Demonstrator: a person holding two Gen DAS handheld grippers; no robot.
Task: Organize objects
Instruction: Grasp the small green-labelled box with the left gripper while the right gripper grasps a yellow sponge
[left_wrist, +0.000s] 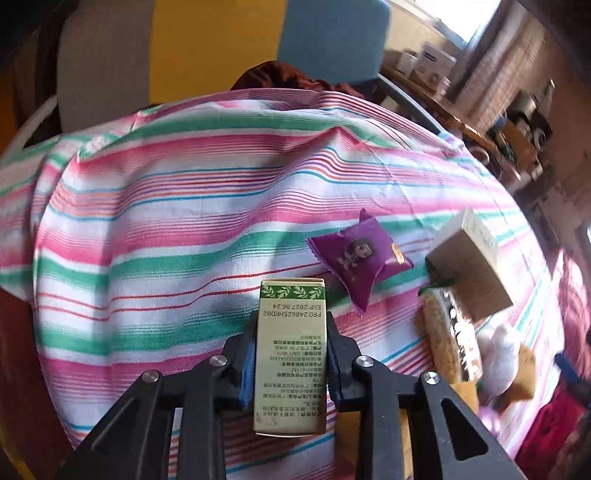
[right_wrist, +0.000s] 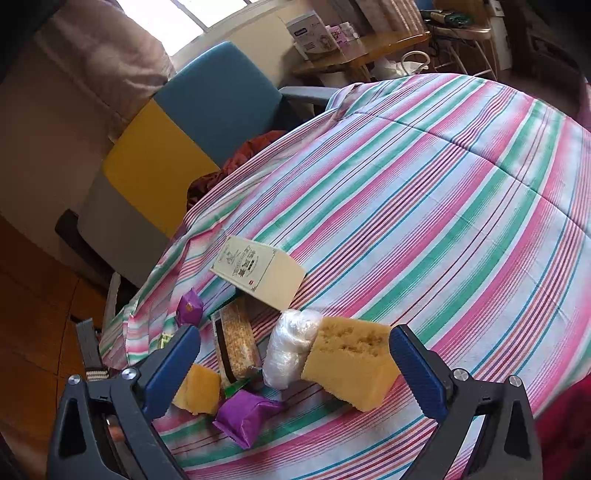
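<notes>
My left gripper (left_wrist: 291, 325) is shut on a slim cream box with a green leaf band (left_wrist: 290, 354), held above the striped tablecloth (left_wrist: 184, 206). A purple snack packet (left_wrist: 360, 258), a tan carton (left_wrist: 469, 266) and a cracker pack (left_wrist: 448, 336) lie to its right. My right gripper (right_wrist: 295, 350) is open and empty, low over a cluster: a large yellow sponge (right_wrist: 351, 365), a small yellow sponge (right_wrist: 197, 389), a wrapped white bundle (right_wrist: 290, 347), a purple packet (right_wrist: 247, 413), the cracker pack (right_wrist: 236, 339) and a cream carton (right_wrist: 258, 271).
A second purple packet (right_wrist: 190, 306) lies near the table's left edge. A blue, yellow and grey chair (right_wrist: 192, 122) with red cloth stands behind the table. A wooden side table (right_wrist: 362, 51) holds boxes at the back.
</notes>
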